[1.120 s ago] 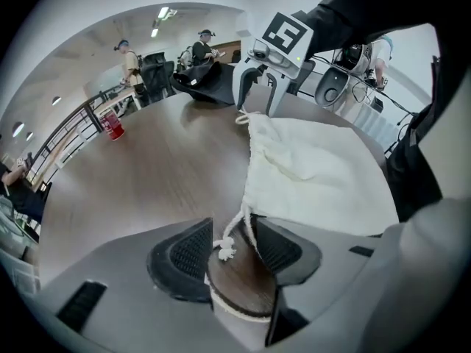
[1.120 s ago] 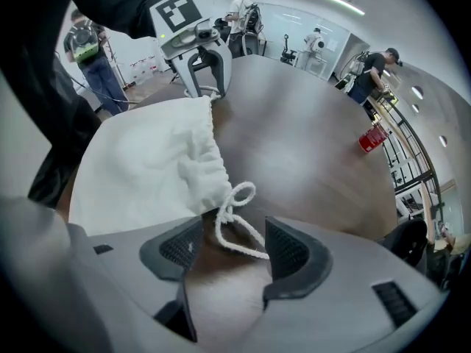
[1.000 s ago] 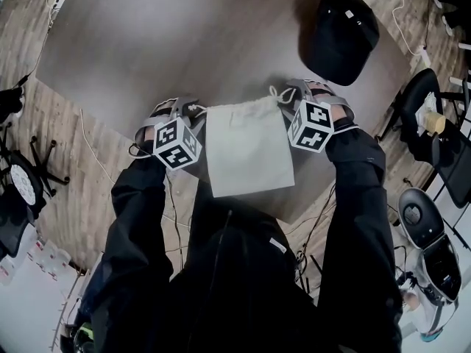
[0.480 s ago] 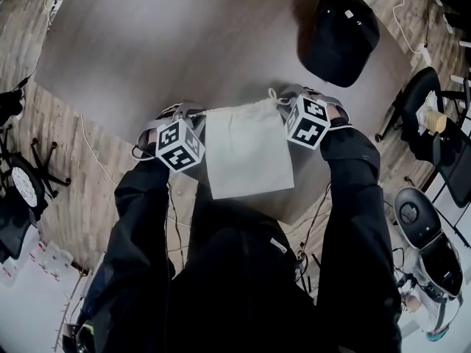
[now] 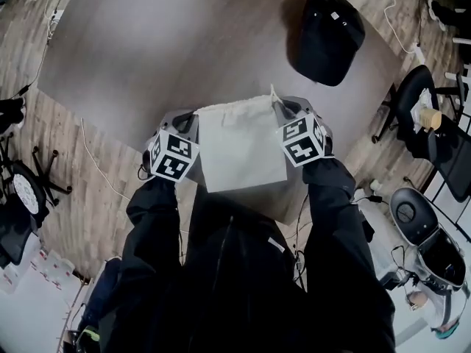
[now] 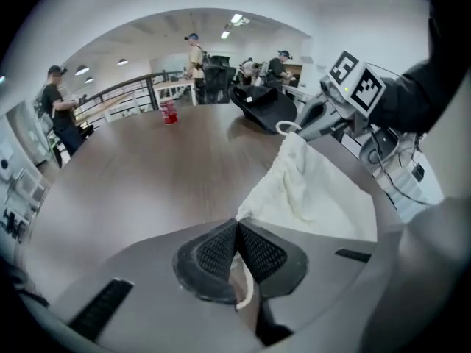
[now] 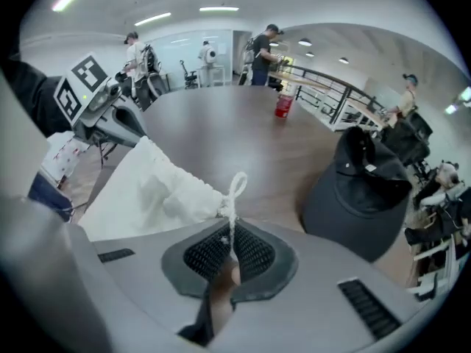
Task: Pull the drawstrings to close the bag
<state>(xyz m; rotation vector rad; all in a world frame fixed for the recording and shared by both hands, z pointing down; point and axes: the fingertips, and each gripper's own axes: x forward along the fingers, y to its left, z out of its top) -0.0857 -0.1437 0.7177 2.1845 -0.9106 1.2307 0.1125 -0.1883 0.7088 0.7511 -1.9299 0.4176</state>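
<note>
**Head view:** A person in dark sleeves holds a flat, off-white cloth drawstring bag (image 5: 239,149) stretched between two grippers over a brown wooden table (image 5: 132,50). The left gripper (image 5: 190,118) grips one top corner of the bag and the right gripper (image 5: 285,107) grips the other. The bag's cloth falls from between them towards the person. A black cloth cap (image 5: 327,35) lies on the table beyond the right gripper.

**Left gripper view:** The left gripper (image 6: 237,230) has just been closing its jaws, and they are now clenched on the bag's white drawstring (image 6: 246,293). The cord runs down between the ribbed black pads (image 6: 210,252). The bag (image 6: 309,190) begins right at the jaw tips and stretches up and away to the right gripper (image 6: 305,126). The cap (image 6: 265,105) sits on the table behind that gripper.

**Right gripper view:** The right gripper (image 7: 230,243) has also just been closing its jaws. They are pressed together on the drawstring, whose knotted loop (image 7: 235,186) stands up just past the tips. The gathered mouth of the bag (image 7: 147,186) leads off to the left gripper (image 7: 118,123). The cap (image 7: 368,190) rests on the table near the right gripper's other side. A small red container (image 7: 284,105) stands far off across the table.
</note>
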